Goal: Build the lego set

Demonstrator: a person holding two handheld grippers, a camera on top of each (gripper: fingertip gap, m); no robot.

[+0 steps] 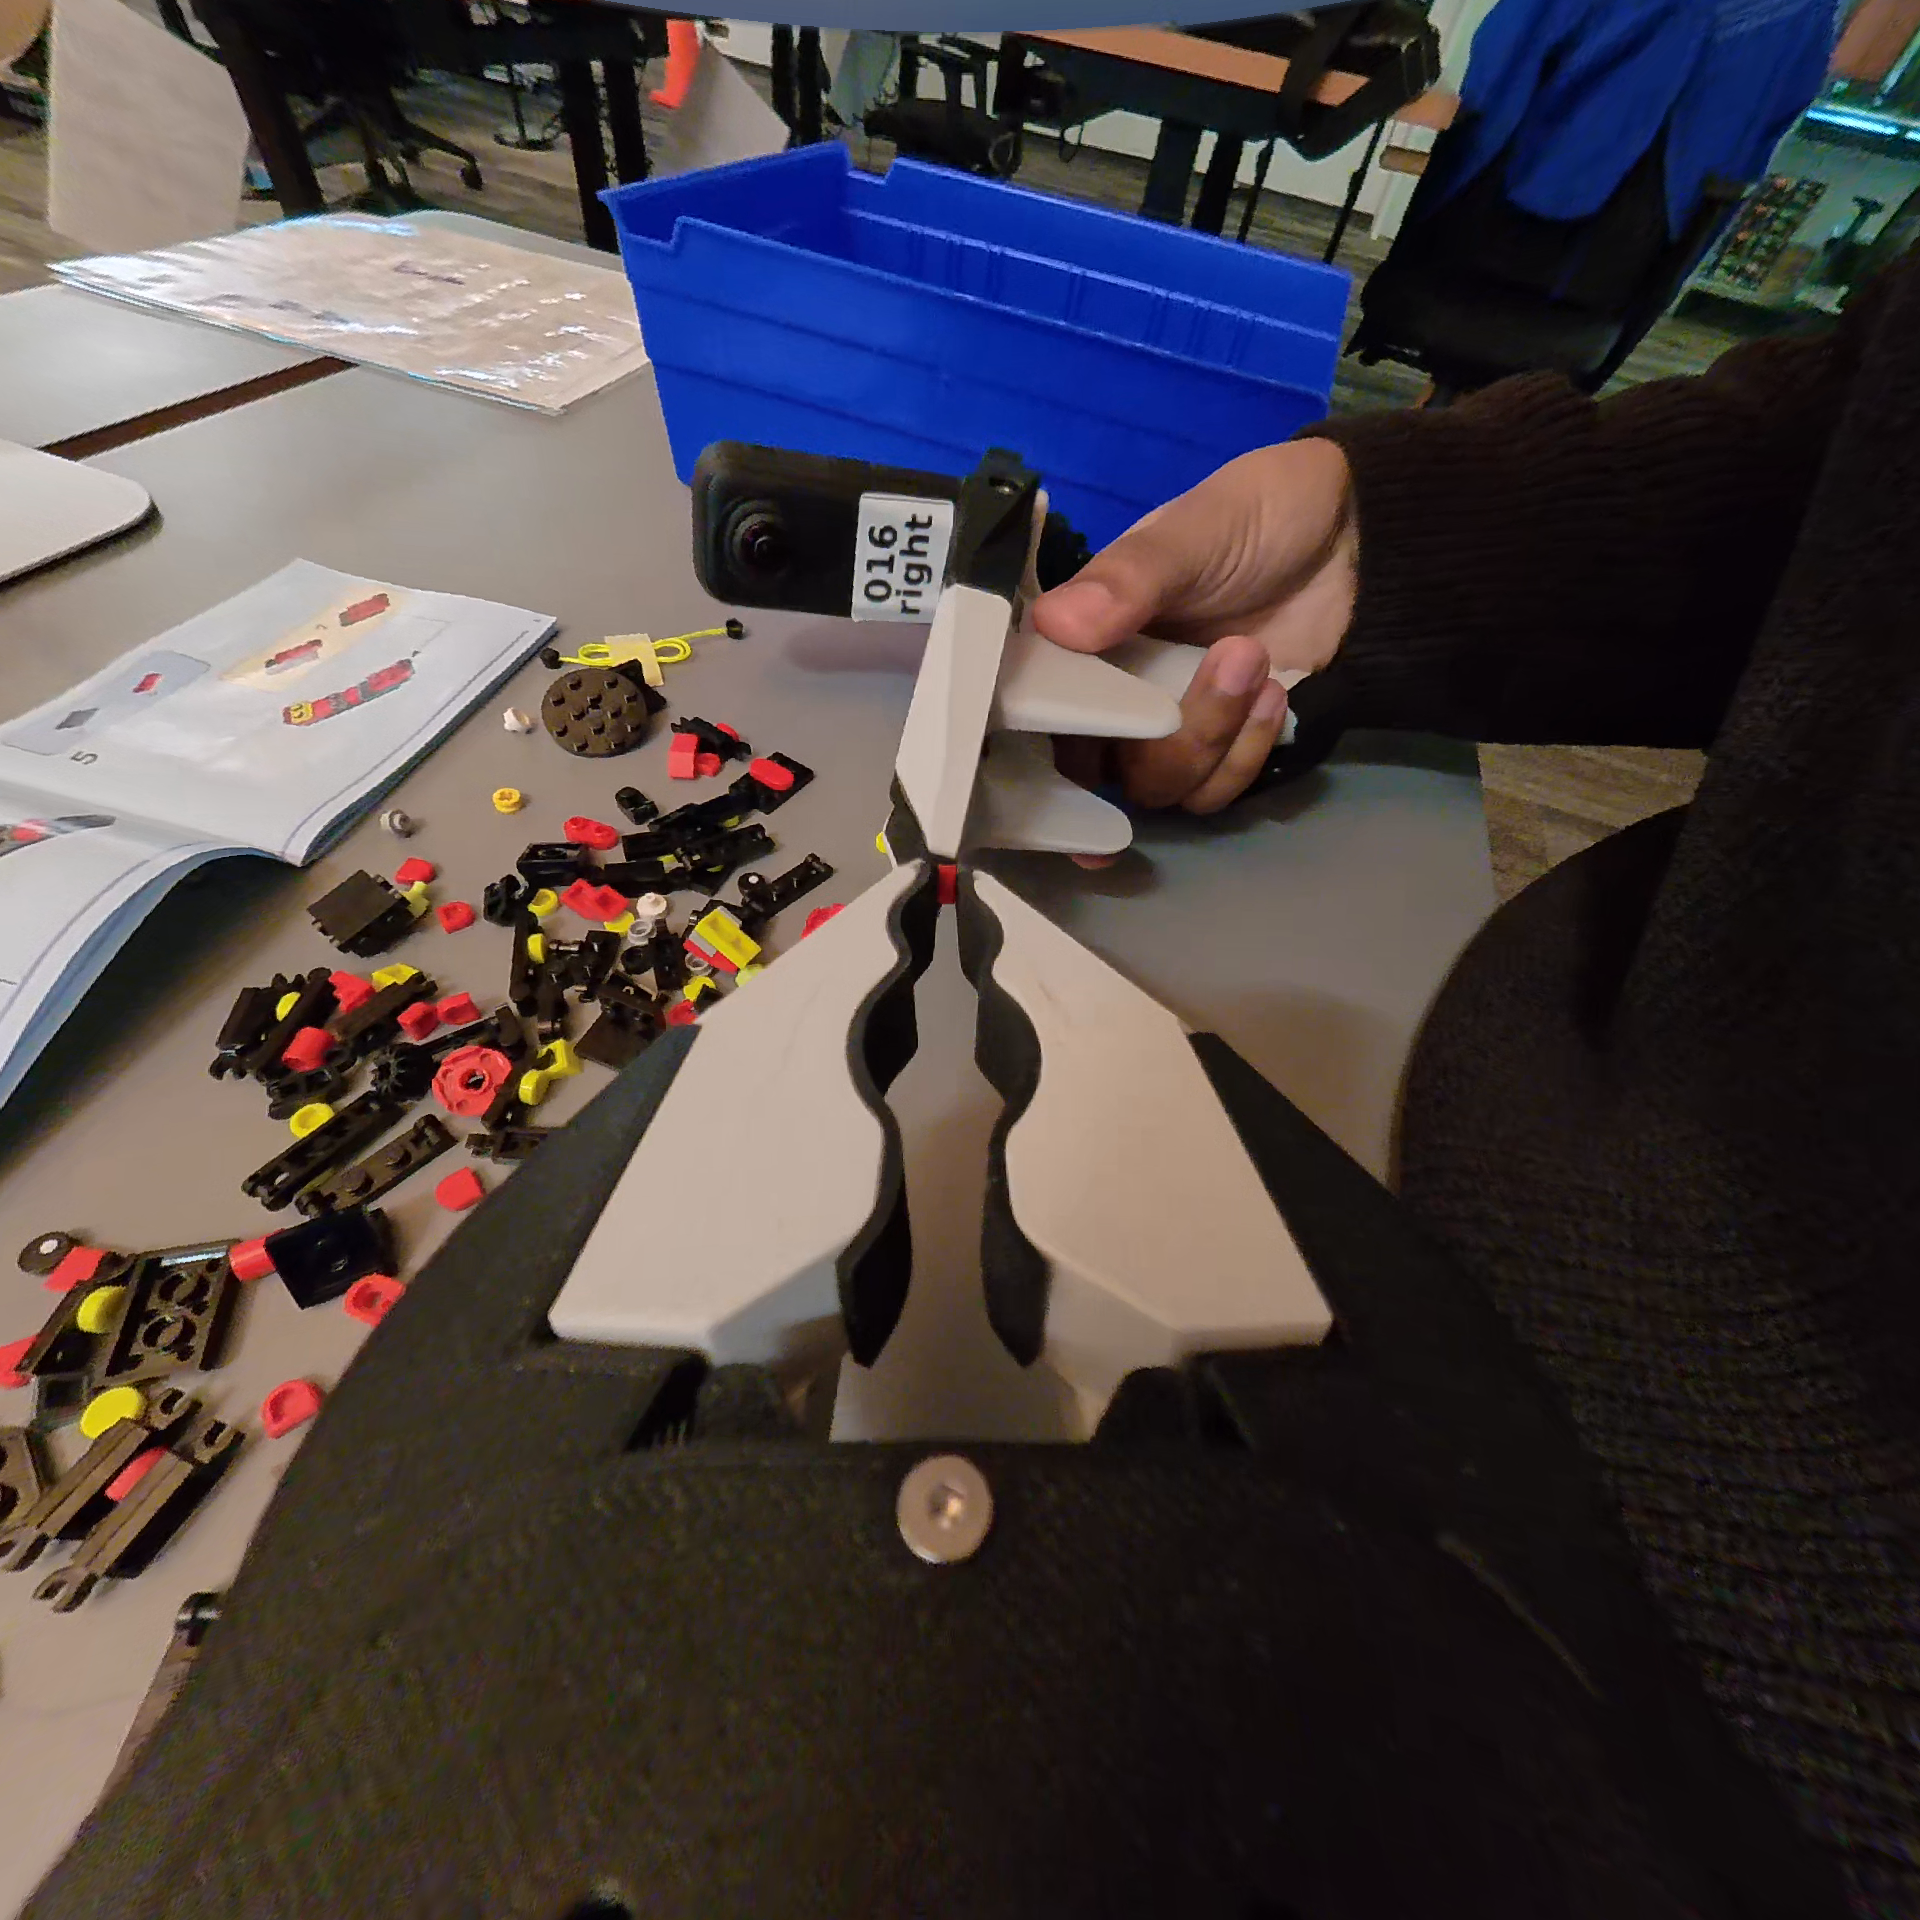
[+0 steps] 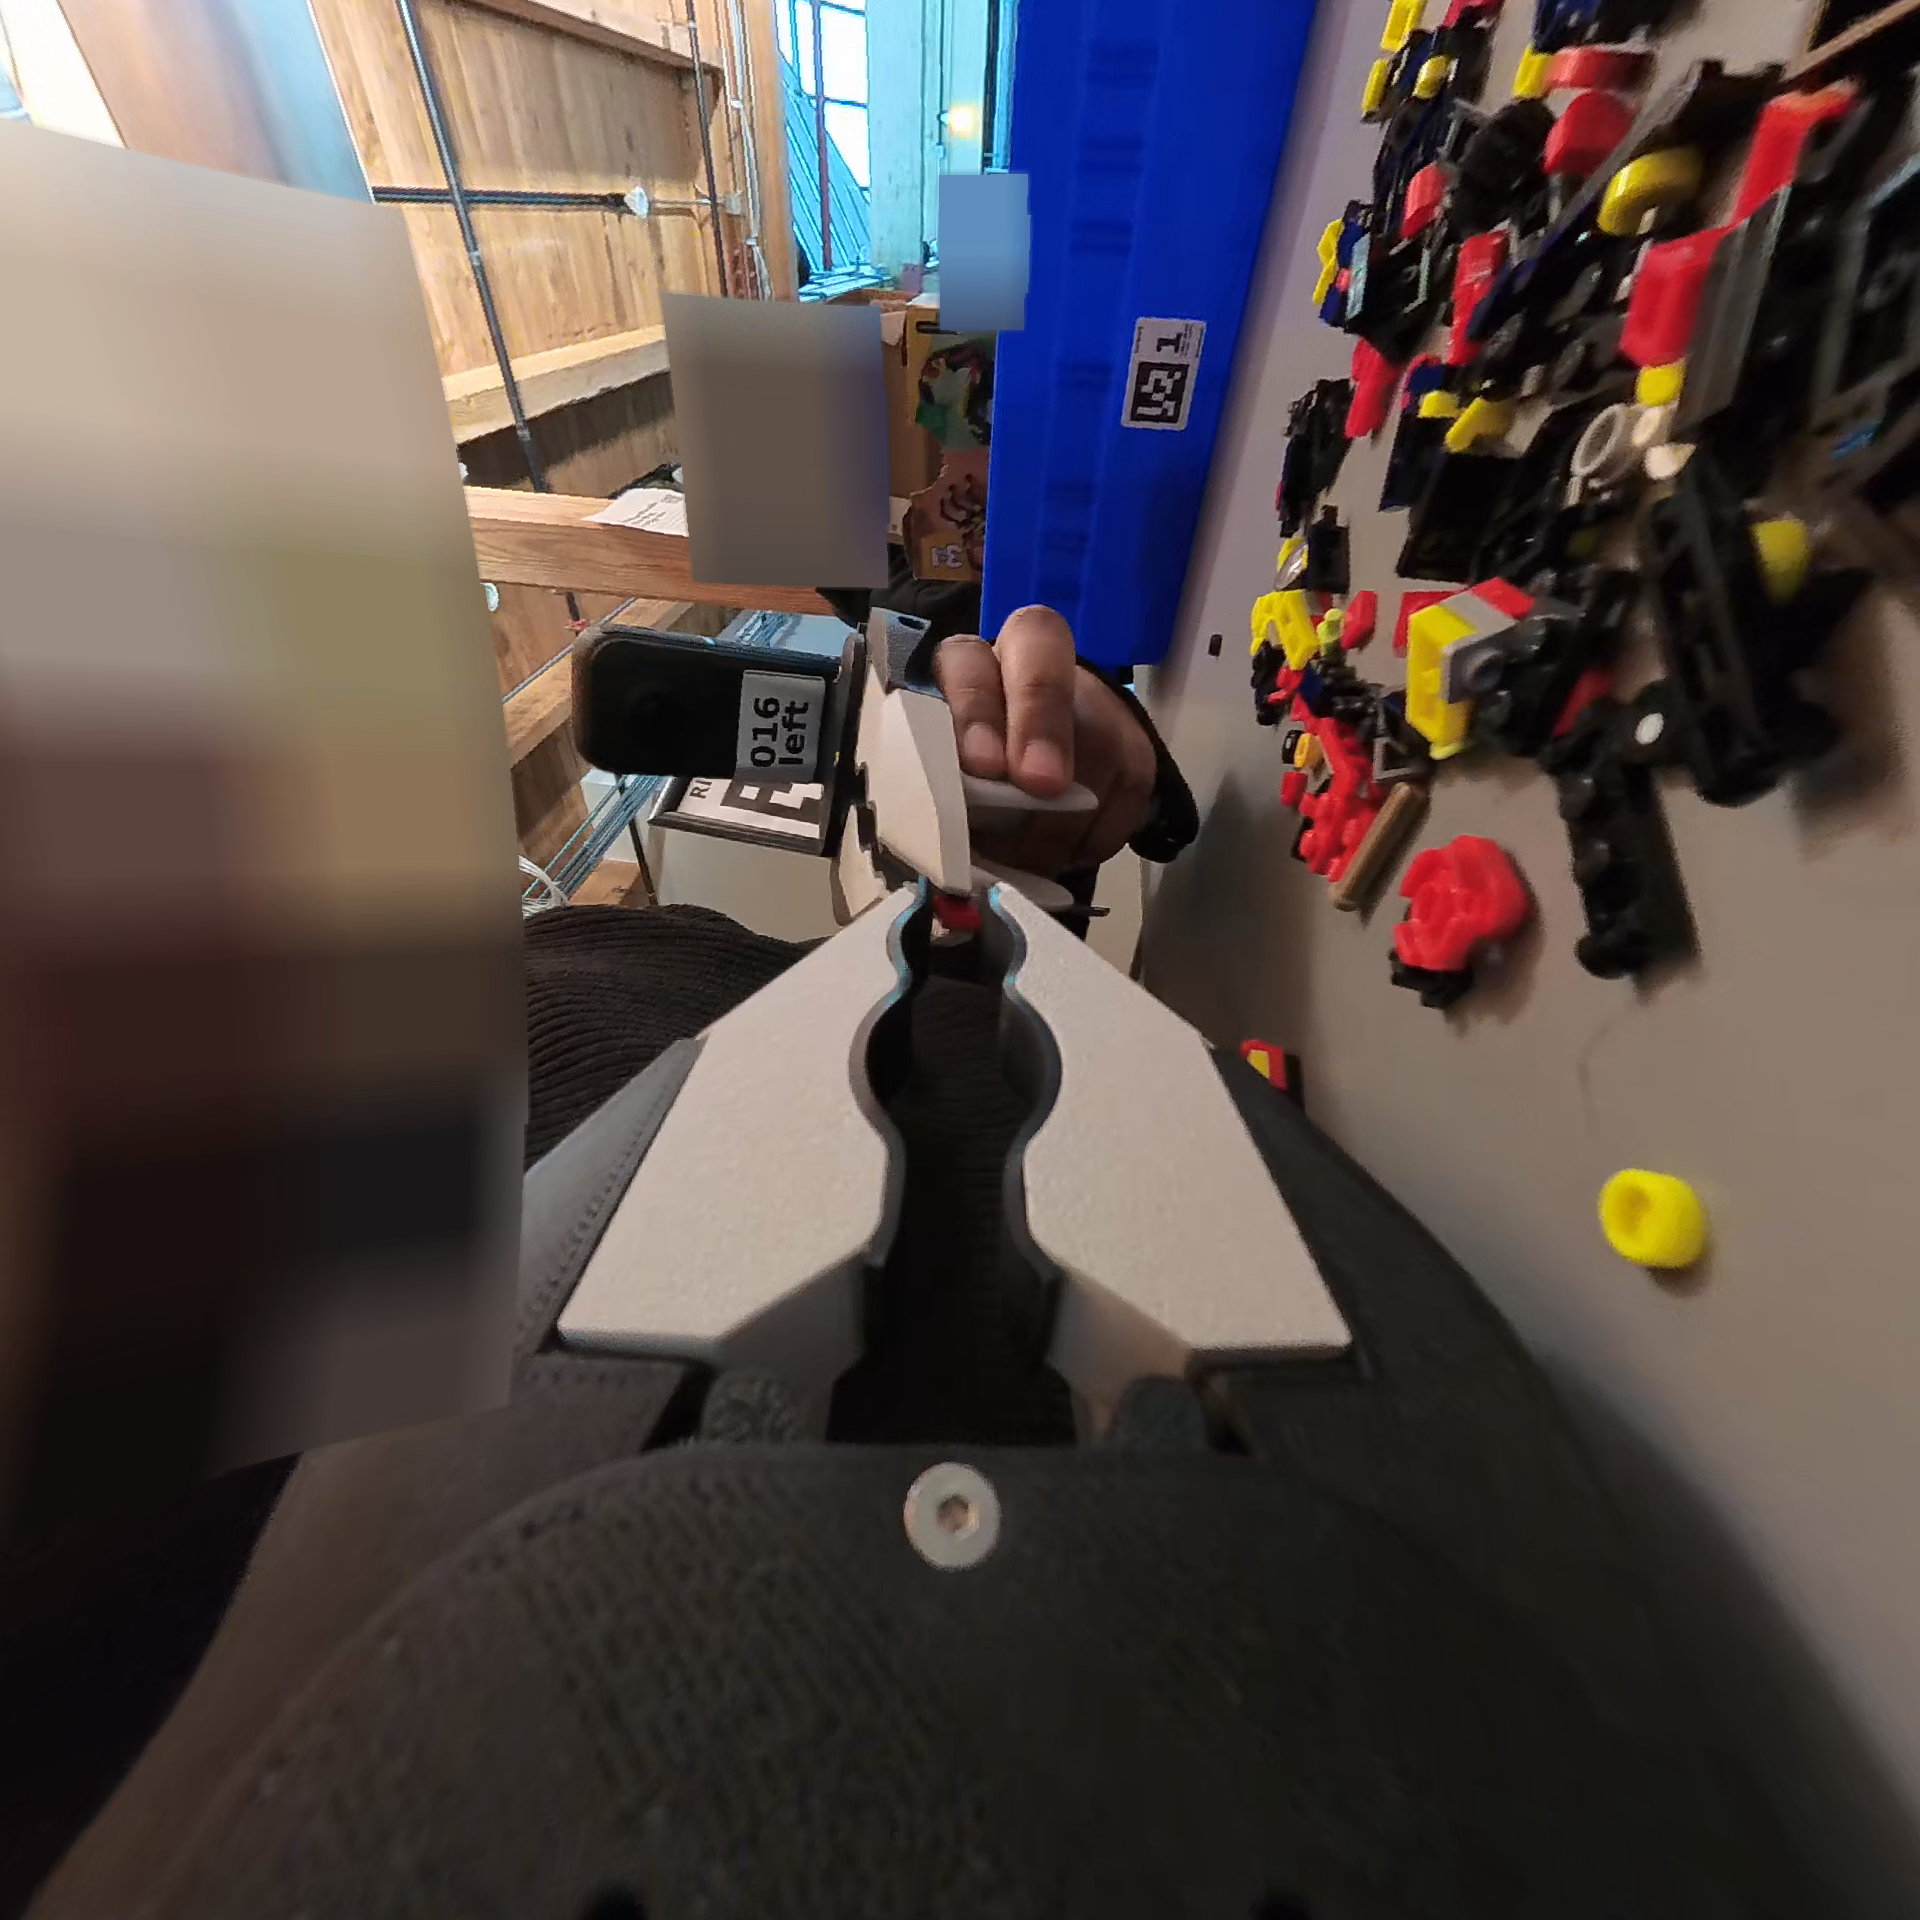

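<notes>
My left gripper (image 1: 943,885) is shut on a small red Lego piece (image 1: 945,883), held above the grey table. My right gripper (image 1: 923,840) comes down from above and its tips meet the same spot. In the right wrist view, my right gripper (image 2: 954,920) is closed around the small red piece (image 2: 956,914), and the left gripper (image 2: 940,883) touches it from above. I cannot tell whether this is one piece or two joined. A pile of loose black, red and yellow pieces (image 1: 582,966) lies on the table to the left and also shows in the right wrist view (image 2: 1558,520).
An open instruction booklet (image 1: 239,717) lies left of the pile. A blue bin (image 1: 987,312) stands behind the grippers. A red gear-like piece (image 1: 470,1078) and a black round plate (image 1: 592,710) lie among the parts. A yellow ring (image 2: 1652,1216) lies apart. A dark sleeve (image 1: 1610,582) crosses the right side. Only a small space, under 4 cm, lies between the two pairs of fingers.
</notes>
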